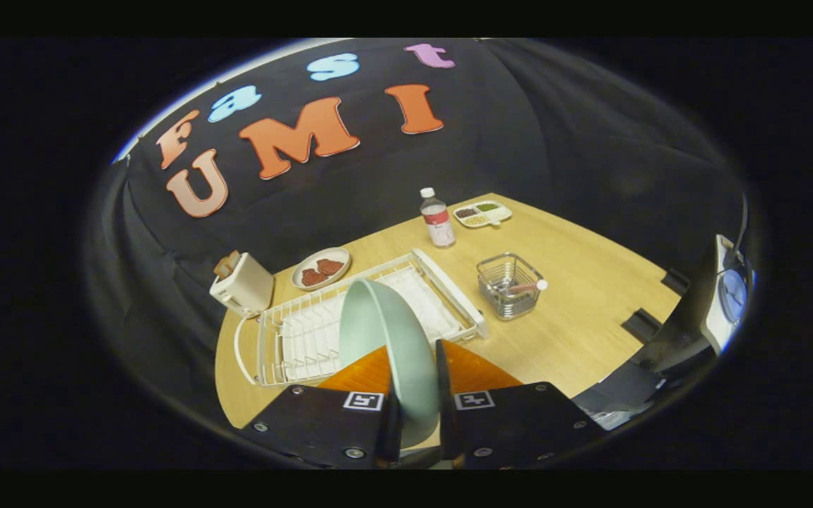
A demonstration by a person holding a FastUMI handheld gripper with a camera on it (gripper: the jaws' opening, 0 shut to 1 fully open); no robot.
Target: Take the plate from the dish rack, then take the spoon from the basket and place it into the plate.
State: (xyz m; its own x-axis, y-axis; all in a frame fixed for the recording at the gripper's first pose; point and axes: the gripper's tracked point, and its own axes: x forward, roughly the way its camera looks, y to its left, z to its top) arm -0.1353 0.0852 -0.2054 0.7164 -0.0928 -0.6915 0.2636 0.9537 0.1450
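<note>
Green plate [389,353] pinched on edge in my gripper [417,423], both fingers on its rim, lifted above the rack [308,331] | thin hold, I fear it may swivel or slip | beyond, spoon [523,286] lies in the basket [509,286] on the surface [590,310], bottle [437,219] behind; knocking risk.

Dim, slightly soft fisheye picture, edges bowed, perhaps overhead light.

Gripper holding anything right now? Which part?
Yes: the gripper has its jaws shut on the pale green plate, gripped at its near rim, edge-on, above the dish rack.
</note>
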